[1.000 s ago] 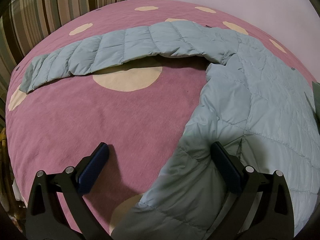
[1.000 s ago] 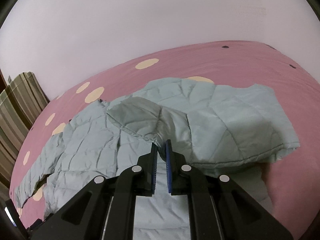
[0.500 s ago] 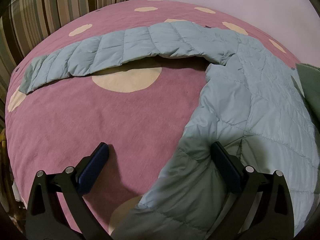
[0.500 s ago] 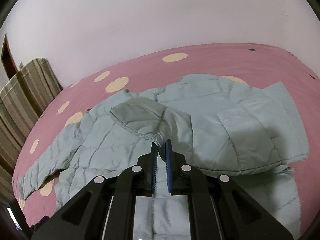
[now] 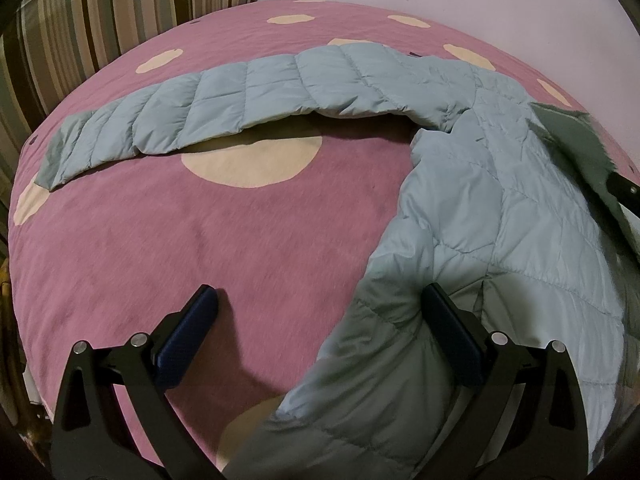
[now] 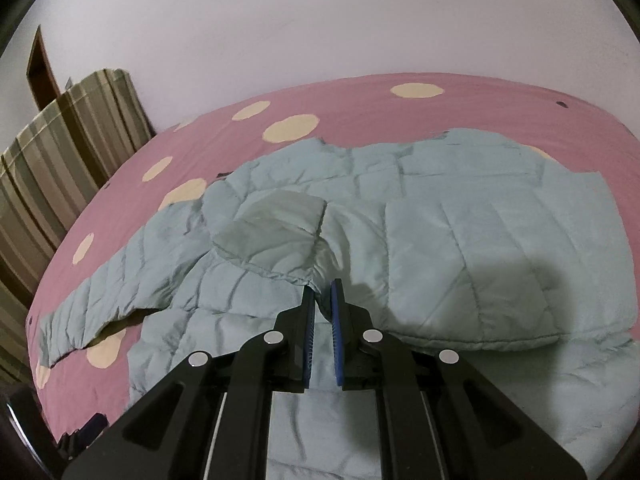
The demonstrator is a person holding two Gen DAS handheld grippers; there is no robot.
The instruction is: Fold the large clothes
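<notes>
Pale blue quilted jacket (image 5: 500, 208) spread on pink spotted bedcover (image 5: 200, 240), one sleeve (image 5: 224, 104) stretched out sideways, left gripper (image 5: 320, 320) fingers spread wide over the jacket's edge, right gripper (image 6: 323, 300) pinching a folded-over flap (image 6: 272, 236)

Pale blue-grey quilted jacket (image 5: 500, 208); pink bedspread (image 5: 160, 240), cream dots; brown-green striped curtain (image 5: 100, 12).
</notes>
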